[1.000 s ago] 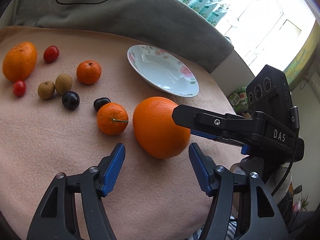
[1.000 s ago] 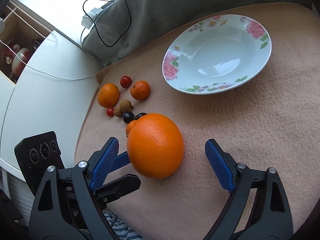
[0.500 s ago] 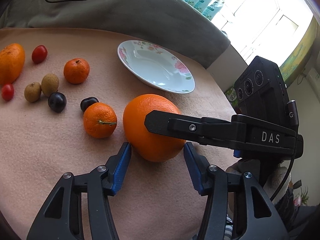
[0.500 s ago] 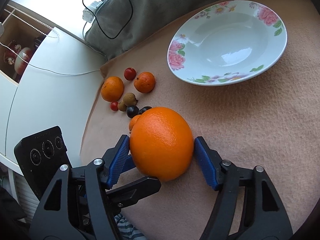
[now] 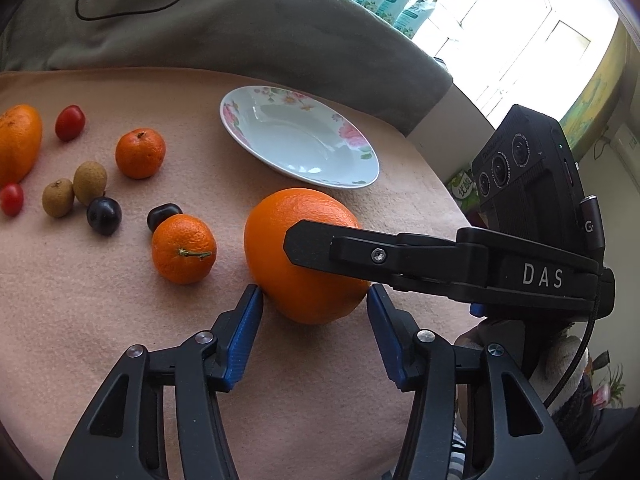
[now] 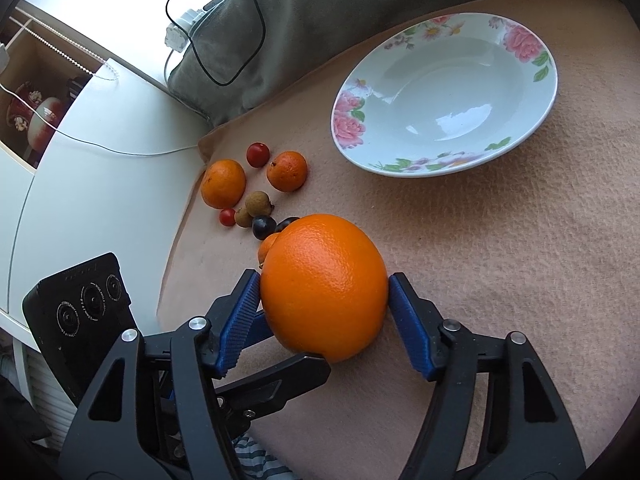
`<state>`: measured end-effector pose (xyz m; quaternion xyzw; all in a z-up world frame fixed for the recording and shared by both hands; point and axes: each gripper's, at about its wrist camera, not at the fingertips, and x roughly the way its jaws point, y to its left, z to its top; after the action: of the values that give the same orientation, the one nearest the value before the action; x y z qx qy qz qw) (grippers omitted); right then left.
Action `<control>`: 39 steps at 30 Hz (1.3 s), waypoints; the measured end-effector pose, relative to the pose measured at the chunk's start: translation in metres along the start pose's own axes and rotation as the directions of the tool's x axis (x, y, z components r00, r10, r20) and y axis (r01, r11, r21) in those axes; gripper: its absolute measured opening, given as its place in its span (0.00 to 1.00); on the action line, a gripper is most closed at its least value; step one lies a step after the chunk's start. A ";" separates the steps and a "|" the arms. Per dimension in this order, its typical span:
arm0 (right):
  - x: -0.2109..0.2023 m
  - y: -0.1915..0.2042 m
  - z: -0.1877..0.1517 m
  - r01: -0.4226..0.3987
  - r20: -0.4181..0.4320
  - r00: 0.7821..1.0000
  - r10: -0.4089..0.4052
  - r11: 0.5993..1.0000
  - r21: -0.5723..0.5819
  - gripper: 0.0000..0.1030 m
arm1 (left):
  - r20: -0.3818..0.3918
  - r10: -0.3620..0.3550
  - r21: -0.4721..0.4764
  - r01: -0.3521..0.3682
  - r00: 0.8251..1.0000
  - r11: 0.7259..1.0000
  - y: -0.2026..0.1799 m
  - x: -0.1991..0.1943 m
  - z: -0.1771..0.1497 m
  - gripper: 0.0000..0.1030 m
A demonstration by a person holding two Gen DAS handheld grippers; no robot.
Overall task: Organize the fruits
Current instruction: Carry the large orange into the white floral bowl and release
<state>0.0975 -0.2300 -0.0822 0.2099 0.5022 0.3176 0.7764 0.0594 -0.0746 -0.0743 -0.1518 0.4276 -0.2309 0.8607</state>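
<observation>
A large orange (image 5: 296, 216) (image 6: 324, 292) lies on the peach cloth, in front of the flowered plate (image 5: 248, 128) (image 6: 552, 80), which holds nothing. My right gripper (image 6: 323, 280) is shut on the orange, with a blue pad pressed to each side. In the left wrist view one of its black fingers (image 5: 360, 248) crosses the fruit. My left gripper (image 5: 314, 294) comes at the orange from the other side. Its pad tips touch the fruit's near end on both sides. A small mandarin (image 5: 184, 248) sits just left of the orange.
Further left lie another mandarin (image 5: 140, 154), a bigger orange (image 5: 16, 140), two cherry tomatoes (image 5: 70, 122), two brown longans (image 5: 90, 176) and two dark plums (image 5: 104, 216). A grey cushion (image 5: 240, 20) with a black cable borders the cloth's far edge. A white cabinet (image 6: 100, 200) stands beside it.
The right jaws closed from wide apart onto the large orange. The left jaws narrowed and moved in until their tips met the orange's near end.
</observation>
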 end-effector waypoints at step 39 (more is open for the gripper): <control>-0.010 -0.016 0.074 0.081 0.062 0.995 -0.082 0.997 0.019 0.67 | 0.035 -0.012 0.055 0.010 0.999 0.998 -0.016 0.035 0.063 0.51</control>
<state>0.1666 -0.2485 -0.0560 0.2052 0.4883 0.2747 0.8025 0.1243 -0.1024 -0.0530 -0.1346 0.4048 -0.2446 0.8707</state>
